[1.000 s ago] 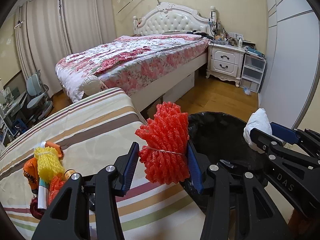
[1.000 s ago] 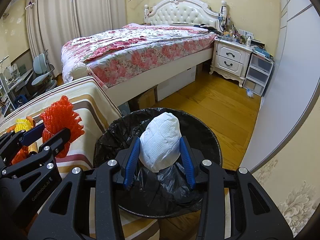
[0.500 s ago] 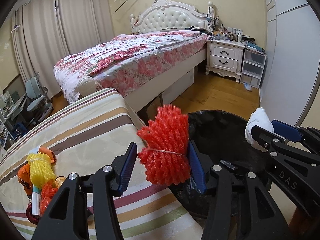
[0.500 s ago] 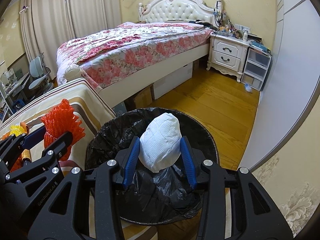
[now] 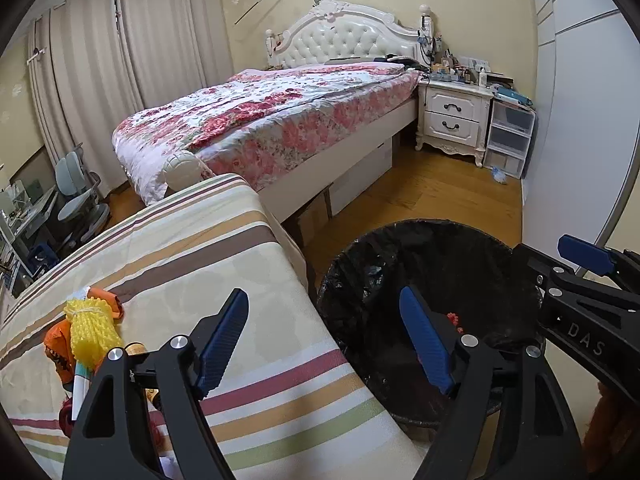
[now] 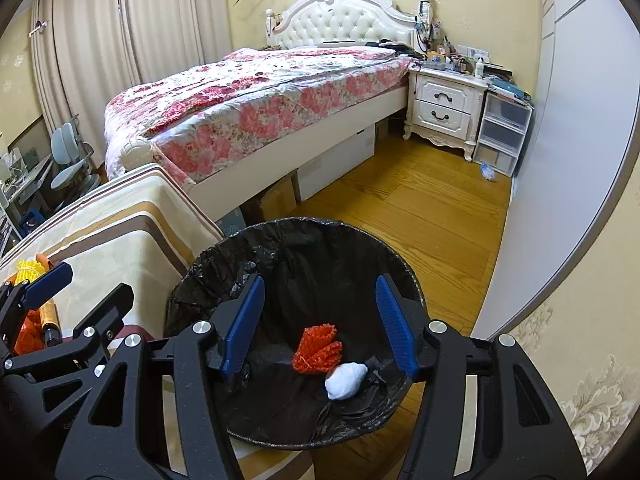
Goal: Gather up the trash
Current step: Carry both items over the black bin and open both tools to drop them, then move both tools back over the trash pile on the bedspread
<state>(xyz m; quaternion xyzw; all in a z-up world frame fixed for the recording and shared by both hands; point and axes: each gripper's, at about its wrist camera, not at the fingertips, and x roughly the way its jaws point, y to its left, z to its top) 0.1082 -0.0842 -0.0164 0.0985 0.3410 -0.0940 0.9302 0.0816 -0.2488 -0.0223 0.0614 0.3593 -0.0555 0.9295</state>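
Red foam net [image 6: 317,350] and white wad [image 6: 346,375] lie in the bin [image 6: 320,232] (both grippers' jaws opening, empty); yellow net [image 5: 91,330] and other scraps remain.

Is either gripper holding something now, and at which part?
Nothing is held: left gripper and right gripper are opening, empty, above the bin.

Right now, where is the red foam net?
In the right wrist view, the red foam net lies at the bottom of the black-lined trash bin, touching the white wad to its right.
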